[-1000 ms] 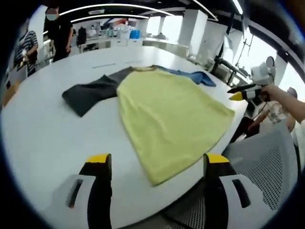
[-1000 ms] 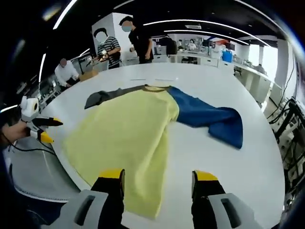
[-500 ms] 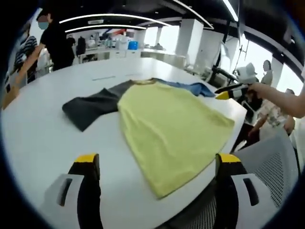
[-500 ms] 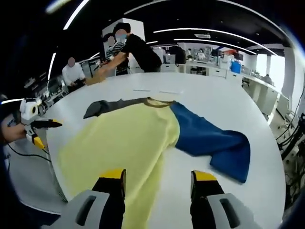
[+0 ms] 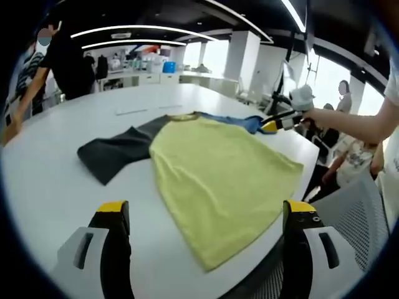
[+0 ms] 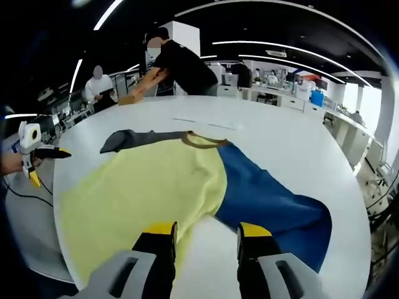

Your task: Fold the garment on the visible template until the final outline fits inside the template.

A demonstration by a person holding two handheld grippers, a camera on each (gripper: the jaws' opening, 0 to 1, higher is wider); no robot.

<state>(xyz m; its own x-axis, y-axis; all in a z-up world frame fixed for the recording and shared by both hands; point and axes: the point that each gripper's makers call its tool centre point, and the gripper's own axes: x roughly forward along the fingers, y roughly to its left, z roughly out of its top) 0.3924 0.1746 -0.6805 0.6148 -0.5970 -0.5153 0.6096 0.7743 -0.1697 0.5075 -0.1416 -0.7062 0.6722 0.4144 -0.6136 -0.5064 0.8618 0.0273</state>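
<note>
Garment lying spread flat on the white desk (image 5: 56, 174), both grippers held open above it

The garment (image 5: 218, 168), yellow-bodied with a grey sleeve (image 5: 115, 152) and a blue sleeve (image 6: 274, 208), is being viewed from its hem; the left gripper (image 5: 206, 215) and right gripper (image 6: 204, 233) are being held with jaws spread wide, nothing gripped

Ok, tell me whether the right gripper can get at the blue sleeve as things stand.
Probably yes. The right gripper hangs with its jaws apart just short of the blue sleeve, which lies flat on the white table, with nothing between them.
</note>
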